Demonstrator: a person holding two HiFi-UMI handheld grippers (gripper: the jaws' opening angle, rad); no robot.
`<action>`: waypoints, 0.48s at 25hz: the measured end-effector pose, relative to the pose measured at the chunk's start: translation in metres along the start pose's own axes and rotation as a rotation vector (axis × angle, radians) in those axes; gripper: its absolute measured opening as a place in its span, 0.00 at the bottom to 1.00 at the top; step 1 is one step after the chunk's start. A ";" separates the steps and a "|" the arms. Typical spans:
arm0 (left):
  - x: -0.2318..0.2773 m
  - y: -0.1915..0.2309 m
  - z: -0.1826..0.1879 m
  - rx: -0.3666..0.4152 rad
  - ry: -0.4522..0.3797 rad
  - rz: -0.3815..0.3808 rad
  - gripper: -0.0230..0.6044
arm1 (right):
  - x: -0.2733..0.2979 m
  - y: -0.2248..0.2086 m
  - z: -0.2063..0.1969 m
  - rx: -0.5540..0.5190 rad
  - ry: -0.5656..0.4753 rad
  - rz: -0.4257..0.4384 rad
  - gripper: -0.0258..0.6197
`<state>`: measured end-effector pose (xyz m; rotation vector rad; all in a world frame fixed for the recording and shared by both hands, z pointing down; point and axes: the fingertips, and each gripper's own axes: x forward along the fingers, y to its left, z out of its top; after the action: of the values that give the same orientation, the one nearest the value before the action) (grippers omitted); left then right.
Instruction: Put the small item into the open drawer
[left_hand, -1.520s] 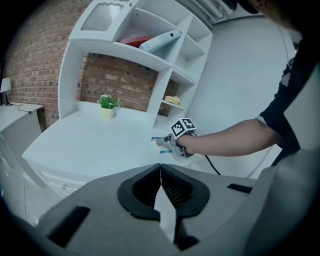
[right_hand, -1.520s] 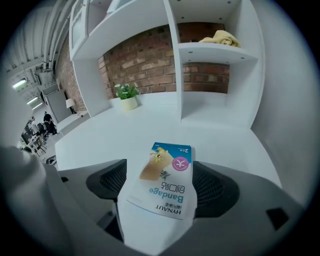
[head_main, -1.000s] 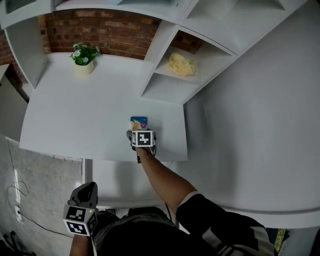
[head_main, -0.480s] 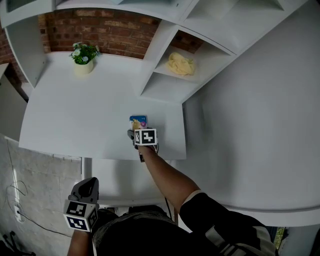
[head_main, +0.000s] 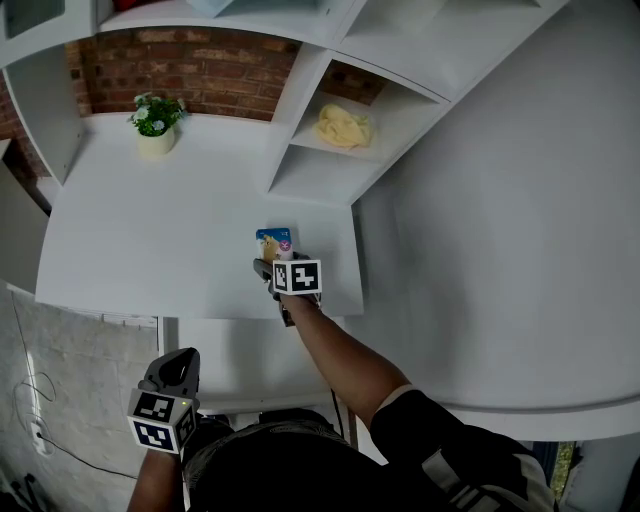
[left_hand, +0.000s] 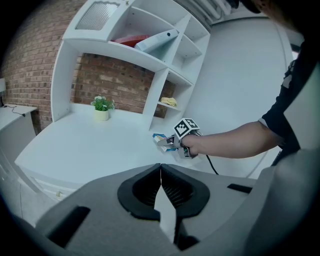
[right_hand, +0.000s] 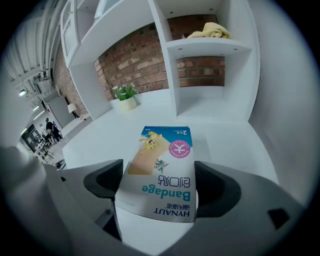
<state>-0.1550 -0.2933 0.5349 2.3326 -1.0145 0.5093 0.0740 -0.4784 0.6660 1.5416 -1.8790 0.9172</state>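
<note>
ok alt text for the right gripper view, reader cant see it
A blue and white bandage box fills the gap between the two jaws of the right gripper, which press on its long sides, on a white desk. Behind stand a small potted plant, a brick wall and a white shelf holding a yellow cloth.
</note>
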 end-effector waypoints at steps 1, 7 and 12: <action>0.001 -0.002 0.001 0.003 0.000 -0.006 0.07 | -0.006 -0.001 0.001 0.002 -0.009 0.005 0.71; 0.008 -0.012 0.006 0.008 -0.007 -0.039 0.07 | -0.041 -0.003 0.007 0.032 -0.069 0.038 0.71; 0.009 -0.019 0.008 0.019 -0.014 -0.048 0.07 | -0.075 0.001 0.011 0.064 -0.131 0.075 0.71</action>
<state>-0.1339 -0.2924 0.5267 2.3744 -0.9608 0.4869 0.0881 -0.4407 0.6012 1.6130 -2.0293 0.9378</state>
